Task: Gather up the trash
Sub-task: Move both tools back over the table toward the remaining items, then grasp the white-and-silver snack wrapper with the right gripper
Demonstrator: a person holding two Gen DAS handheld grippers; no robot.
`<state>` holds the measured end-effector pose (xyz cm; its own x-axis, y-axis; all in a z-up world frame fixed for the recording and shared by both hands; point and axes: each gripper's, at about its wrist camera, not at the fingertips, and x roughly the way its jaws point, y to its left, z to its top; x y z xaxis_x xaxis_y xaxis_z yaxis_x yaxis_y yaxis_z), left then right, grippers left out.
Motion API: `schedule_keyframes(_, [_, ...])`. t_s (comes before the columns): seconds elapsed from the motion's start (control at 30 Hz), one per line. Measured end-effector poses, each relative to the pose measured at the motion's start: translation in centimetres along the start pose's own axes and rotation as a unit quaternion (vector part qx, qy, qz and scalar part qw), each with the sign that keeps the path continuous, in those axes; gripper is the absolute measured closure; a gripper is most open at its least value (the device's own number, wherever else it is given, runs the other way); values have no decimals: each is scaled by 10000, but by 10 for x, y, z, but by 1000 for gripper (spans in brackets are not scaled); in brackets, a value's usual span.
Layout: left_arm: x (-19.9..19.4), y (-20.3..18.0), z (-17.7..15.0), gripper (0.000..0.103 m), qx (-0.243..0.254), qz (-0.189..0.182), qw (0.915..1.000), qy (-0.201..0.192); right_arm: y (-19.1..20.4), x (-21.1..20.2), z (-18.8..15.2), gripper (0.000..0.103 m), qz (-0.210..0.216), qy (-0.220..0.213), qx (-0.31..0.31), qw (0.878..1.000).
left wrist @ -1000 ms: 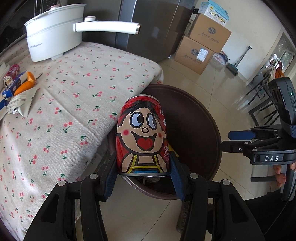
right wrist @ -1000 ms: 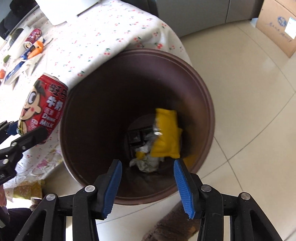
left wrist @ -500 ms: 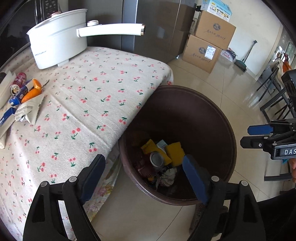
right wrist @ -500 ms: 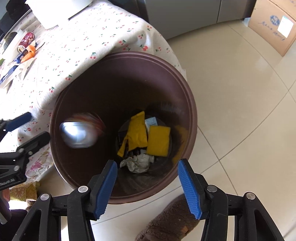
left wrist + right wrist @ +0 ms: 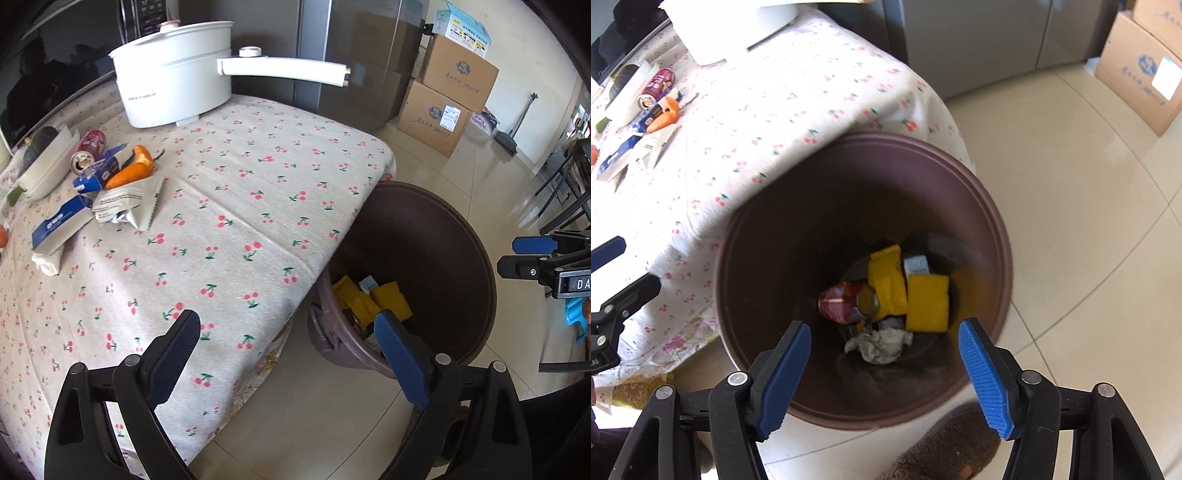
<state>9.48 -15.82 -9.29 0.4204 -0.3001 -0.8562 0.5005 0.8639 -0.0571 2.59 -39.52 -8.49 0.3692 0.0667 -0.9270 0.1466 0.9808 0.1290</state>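
The brown trash bin (image 5: 982, 206) stands on the floor against the table corner; it also shows in the left wrist view (image 5: 461, 229). Inside it lie the red milk can (image 5: 840, 302), yellow packets (image 5: 925, 302), a small carton and crumpled paper (image 5: 879, 341). My left gripper (image 5: 288, 347) is open and empty over the table's near edge beside the bin. My right gripper (image 5: 884, 362) is open and empty above the bin's near rim. A trash pile lies at the table's far left: a second red can (image 5: 88, 147), orange wrapper (image 5: 133, 170), foil packet (image 5: 136, 203), blue-white boxes (image 5: 59, 225).
A white pot (image 5: 173, 92) with a long handle stands at the back of the cherry-print tablecloth (image 5: 236, 206). Cardboard boxes (image 5: 447, 96) are stacked by the far wall. Chair legs (image 5: 561, 188) stand at right. A brown furry slipper (image 5: 942, 446) lies on the tiled floor.
My left gripper opened and let go of the red milk can, which fell into the bin. The left gripper then swung left over the table. The right gripper stayed over the bin.
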Motion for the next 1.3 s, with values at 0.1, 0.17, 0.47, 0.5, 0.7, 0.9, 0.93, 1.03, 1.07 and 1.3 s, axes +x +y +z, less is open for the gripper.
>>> schedule_keyframes(0.1, [-8,21,-1,0,-189,93,9998,5,13,-1,7,25,9,-62,-92,9999])
schedule_keyframes(0.17, [-14,33,-3,0,-293,161,9994,5,22,1,13,22,11,-82,-130,9999])
schedule_keyframes(0.47, [-41,91,-16,0,-676,541,9962,-12,70,9,39,15,149,-121,-160,9997])
schedule_keyframes(0.5, [-43,97,-18,0,-705,595,9957,-17,77,10,43,15,207,-130,-139,9996])
schedule_keyframes(0.7, [-57,139,-27,0,-965,901,9912,-3,121,16,58,13,447,-220,-147,9987])
schedule_keyframes(0.9, [-63,194,-40,0,-1435,1300,9810,87,168,24,73,12,599,-335,-212,9974])
schedule_keyframes(0.93, [-64,203,-42,0,-1569,1321,9787,96,177,27,76,12,585,-362,-265,9973])
schedule_keyframes(1.03, [-69,225,-47,0,-1838,1293,9744,88,202,39,86,11,535,-435,-411,9968])
schedule_keyframes(1.07, [-71,230,-48,0,-1841,1357,9735,69,209,44,90,11,539,-427,-397,9968])
schedule_keyframes(1.3, [-79,252,-52,0,-1763,1672,9700,20,270,89,130,11,558,-379,-641,9957])
